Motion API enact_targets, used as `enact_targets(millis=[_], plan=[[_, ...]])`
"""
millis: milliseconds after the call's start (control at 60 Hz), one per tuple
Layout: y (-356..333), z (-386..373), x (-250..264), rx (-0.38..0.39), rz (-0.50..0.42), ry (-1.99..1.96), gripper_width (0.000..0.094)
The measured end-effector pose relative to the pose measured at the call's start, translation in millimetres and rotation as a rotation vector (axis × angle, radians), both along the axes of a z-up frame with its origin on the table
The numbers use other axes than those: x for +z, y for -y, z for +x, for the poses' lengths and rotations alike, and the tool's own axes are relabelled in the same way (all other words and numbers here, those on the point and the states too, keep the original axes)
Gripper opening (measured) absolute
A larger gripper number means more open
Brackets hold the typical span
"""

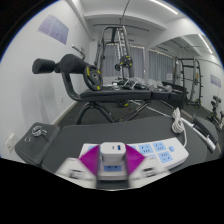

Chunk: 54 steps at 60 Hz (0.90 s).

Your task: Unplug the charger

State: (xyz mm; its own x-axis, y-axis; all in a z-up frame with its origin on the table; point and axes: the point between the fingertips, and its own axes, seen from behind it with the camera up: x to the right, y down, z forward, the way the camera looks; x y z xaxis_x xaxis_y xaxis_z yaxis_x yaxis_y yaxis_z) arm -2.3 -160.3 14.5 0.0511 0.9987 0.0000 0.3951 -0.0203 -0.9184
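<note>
A small white charger [112, 153] with a blue mark on its top stands plugged into a white power strip [162, 152] that has blue markings. My gripper [112, 160] is right at the charger. The magenta pads sit against its left side [93, 158] and right side [132, 158] with no gap showing, so the fingers are shut on the charger. The charger's base sits on the strip's face between the fingers. The strip lies on a dark surface [70, 135].
A white cable [178, 124] curls beyond the strip to the right. A black object [35, 136] lies to the left. Beyond stand a weight bench [75, 72] and a metal rack [116, 50] in a gym room.
</note>
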Motion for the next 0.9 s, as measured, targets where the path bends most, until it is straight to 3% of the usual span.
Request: enact_targets(millis=[17,50,100,250,383,500,767,867,883,900], plan=[[-3,0,-1,-0.007,0.01,0.007,0.0249],[-3,-2,2,-0.013,0.001,-0.002,0.0221],[-2,-6,17,0.009,0.018,-0.042,0.0202],[-24,-7,152,0.028,-0.002,-0.283,0.0199],[-99,0,188,-0.015,-0.022,-0.229,0.0198],[-192,10,159,-0.091,0.066,-0.125,0.0201],[-318,34,-1,-0.167,0.124,0.232,0.0238],[-337,37,-32,-0.178,0.144,0.301,0.0342],[-336,37,-35,-0.175,0.138,0.306,0.0388],[-336,38,-36,-0.175,0.13,0.309,0.0491]])
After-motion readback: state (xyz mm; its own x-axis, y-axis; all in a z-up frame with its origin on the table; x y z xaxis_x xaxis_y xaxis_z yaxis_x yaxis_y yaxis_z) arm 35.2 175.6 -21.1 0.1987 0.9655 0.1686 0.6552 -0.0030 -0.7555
